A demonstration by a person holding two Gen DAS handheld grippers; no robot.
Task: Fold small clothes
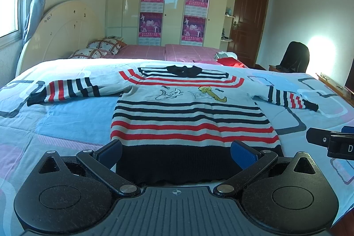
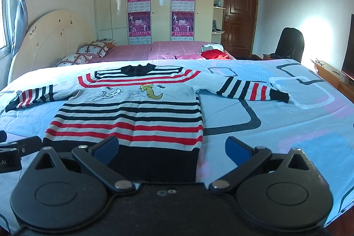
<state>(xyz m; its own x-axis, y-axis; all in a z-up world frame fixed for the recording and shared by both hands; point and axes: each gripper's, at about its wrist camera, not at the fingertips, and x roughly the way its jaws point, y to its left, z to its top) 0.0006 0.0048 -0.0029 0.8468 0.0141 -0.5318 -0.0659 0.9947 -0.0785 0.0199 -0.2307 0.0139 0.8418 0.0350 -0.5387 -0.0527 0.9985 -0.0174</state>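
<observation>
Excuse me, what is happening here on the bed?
A person holds two grippers over a striped sweater that lies flat on the bed cover, sleeves spread out. The left gripper and the right gripper are both open near the dark hem, touching nothing. Folding has not begun.

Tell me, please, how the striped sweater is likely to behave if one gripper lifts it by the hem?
The striped sweater is a soft knit lying flat, so it would probably drape and sag. Its spread sleeves would likely trail behind. On the quilt it may drag, not slide.
</observation>
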